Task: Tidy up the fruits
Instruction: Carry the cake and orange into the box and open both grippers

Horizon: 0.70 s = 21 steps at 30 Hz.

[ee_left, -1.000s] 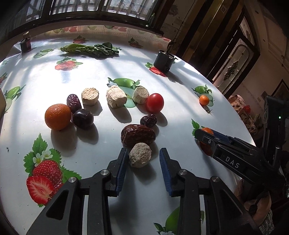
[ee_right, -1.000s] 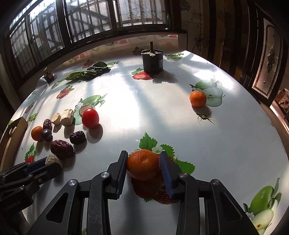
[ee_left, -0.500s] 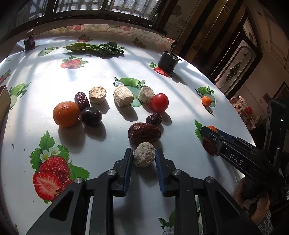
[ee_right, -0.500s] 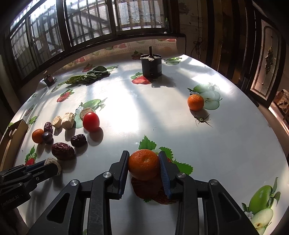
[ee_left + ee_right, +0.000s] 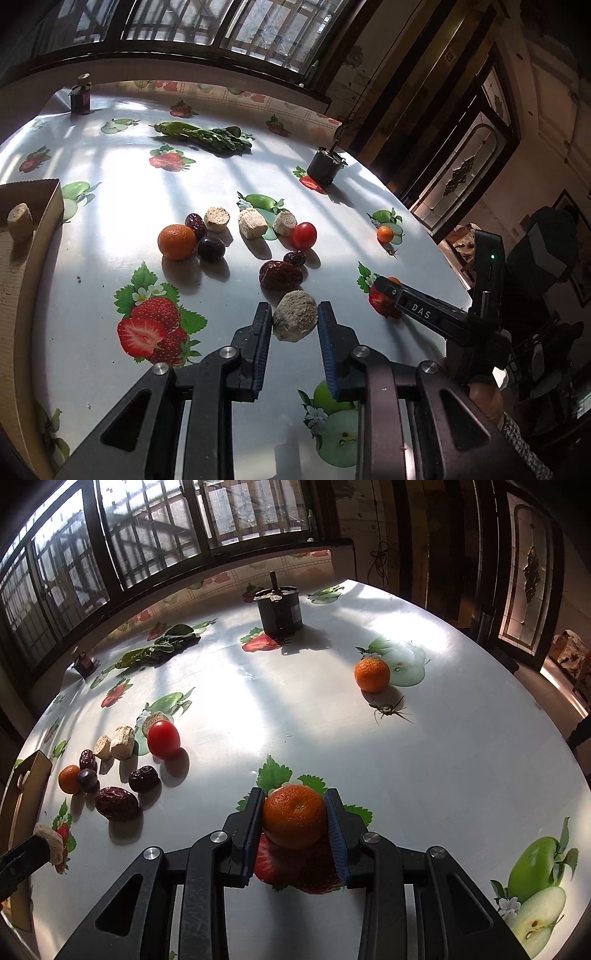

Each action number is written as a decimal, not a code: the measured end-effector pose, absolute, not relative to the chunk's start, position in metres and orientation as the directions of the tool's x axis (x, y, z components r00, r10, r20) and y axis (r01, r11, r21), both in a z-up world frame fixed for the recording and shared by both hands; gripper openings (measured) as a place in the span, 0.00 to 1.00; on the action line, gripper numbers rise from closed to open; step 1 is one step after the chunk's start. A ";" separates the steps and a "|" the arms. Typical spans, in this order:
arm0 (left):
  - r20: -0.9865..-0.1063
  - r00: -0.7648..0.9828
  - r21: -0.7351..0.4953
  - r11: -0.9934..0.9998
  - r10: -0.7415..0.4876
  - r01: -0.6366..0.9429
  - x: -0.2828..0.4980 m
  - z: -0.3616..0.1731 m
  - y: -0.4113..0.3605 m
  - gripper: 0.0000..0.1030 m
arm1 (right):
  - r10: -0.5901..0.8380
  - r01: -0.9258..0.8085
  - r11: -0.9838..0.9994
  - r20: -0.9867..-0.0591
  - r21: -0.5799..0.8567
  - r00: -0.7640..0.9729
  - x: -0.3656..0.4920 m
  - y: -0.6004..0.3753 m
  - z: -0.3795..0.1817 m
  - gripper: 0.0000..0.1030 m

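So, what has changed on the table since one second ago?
The left gripper closed on the beige lump and lifted it off the table. The right gripper tightened on the orange. The other fruits stayed in place.

Both wrist views close, angled down along their fingers, sharing the table (image 5: 110, 280) and red tomato (image 5: 163, 738)

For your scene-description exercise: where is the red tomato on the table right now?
In the left wrist view the red tomato sits mid-table, right of centre, touching a pale beige chunk on its left, with a small dark date just in front of it.
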<state>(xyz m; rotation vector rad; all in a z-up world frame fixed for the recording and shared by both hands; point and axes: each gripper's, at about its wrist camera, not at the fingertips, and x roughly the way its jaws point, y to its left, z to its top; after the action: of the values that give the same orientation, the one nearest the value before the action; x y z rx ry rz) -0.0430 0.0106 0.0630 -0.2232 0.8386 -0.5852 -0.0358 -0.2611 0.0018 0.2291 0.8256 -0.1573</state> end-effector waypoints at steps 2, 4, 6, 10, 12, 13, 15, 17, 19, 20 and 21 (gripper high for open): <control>-0.622 0.550 -0.404 0.830 -0.557 0.384 -0.051 0.075 0.036 0.24 | -0.025 0.198 0.968 -0.728 0.153 0.685 -0.045 -0.249 0.013 0.34; -0.608 0.581 -0.409 0.840 -0.541 0.356 -0.055 0.088 0.066 0.24 | -0.001 0.155 0.976 -0.709 0.152 0.705 -0.052 -0.231 0.029 0.34; -0.596 0.618 -0.403 0.857 -0.512 0.321 -0.057 0.101 0.097 0.24 | 0.033 0.093 0.985 -0.685 0.147 0.728 -0.055 -0.206 0.050 0.34; -0.611 0.684 -0.349 0.911 -0.398 0.218 -0.051 0.120 0.159 0.24 | 0.143 -0.063 0.987 -0.637 0.147 0.758 -0.056 -0.146 0.089 0.34; -0.633 0.701 -0.308 0.938 -0.328 0.162 -0.043 0.125 0.186 0.24 | 0.201 -0.148 0.980 -0.618 0.136 0.760 -0.054 -0.111 0.104 0.34; -0.641 0.709 -0.286 0.949 -0.295 0.136 -0.038 0.126 0.200 0.24 | 0.236 -0.190 0.972 -0.614 0.139 0.753 -0.050 -0.093 0.109 0.34; -0.668 0.709 -0.245 0.966 -0.227 0.079 -0.027 0.122 0.224 0.24 | 0.310 -0.271 0.949 -0.614 0.159 0.726 -0.043 -0.059 0.111 0.35; -0.700 0.688 -0.237 0.971 -0.192 0.029 -0.013 0.111 0.246 0.24 | 0.371 -0.343 0.923 -0.631 0.172 0.681 -0.032 -0.020 0.105 0.35; -0.729 0.663 -0.234 0.972 -0.169 -0.009 -0.002 0.096 0.262 0.24 | 0.408 -0.398 0.901 -0.655 0.175 0.636 -0.022 0.017 0.092 0.35; -0.743 0.651 -0.231 0.973 -0.159 -0.025 0.004 0.087 0.268 0.24 | 0.420 -0.420 0.891 -0.669 0.173 0.614 -0.018 0.034 0.085 0.35; -0.756 0.636 -0.229 0.973 -0.152 -0.039 0.009 0.078 0.273 0.24 | 0.429 -0.442 0.880 -0.687 0.173 0.586 -0.013 0.050 0.076 0.35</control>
<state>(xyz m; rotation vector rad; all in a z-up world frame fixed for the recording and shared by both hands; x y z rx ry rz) 0.0093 0.2728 0.0784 -0.2334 0.8811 -0.0653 -0.0130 0.0503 0.0755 -0.0169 0.7965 0.5077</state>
